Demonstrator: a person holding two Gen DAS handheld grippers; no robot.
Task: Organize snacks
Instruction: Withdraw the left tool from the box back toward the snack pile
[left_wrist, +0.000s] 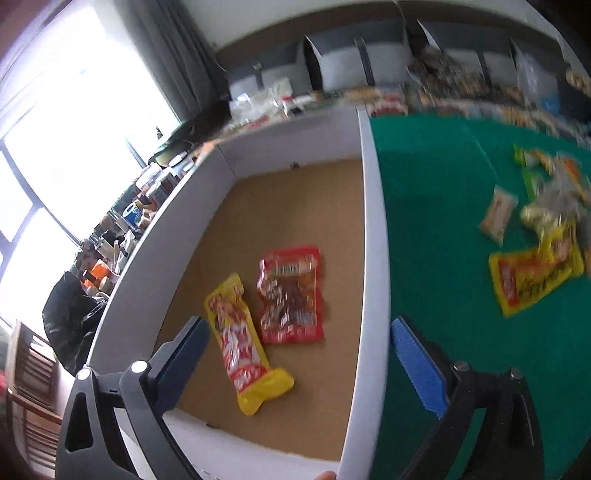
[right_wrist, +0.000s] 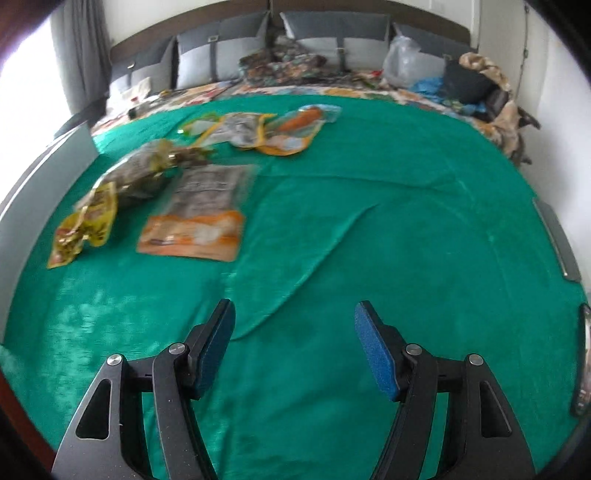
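Left gripper (left_wrist: 297, 354) fingers spread, empty, straddling the yellow plastic snack packet (left_wrist: 242, 341) lying in the white-walled cardboard box (left_wrist: 369, 229); right gripper (right_wrist: 295, 349) fingers spread over bare green blanket (right_wrist: 369, 221).

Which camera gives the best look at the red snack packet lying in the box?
The left wrist view. The red snack packet lies flat on the box floor beside a yellow packet, sharp and unobstructed. The right wrist view shows only a bit of the box's wall at the left edge, not the packet.
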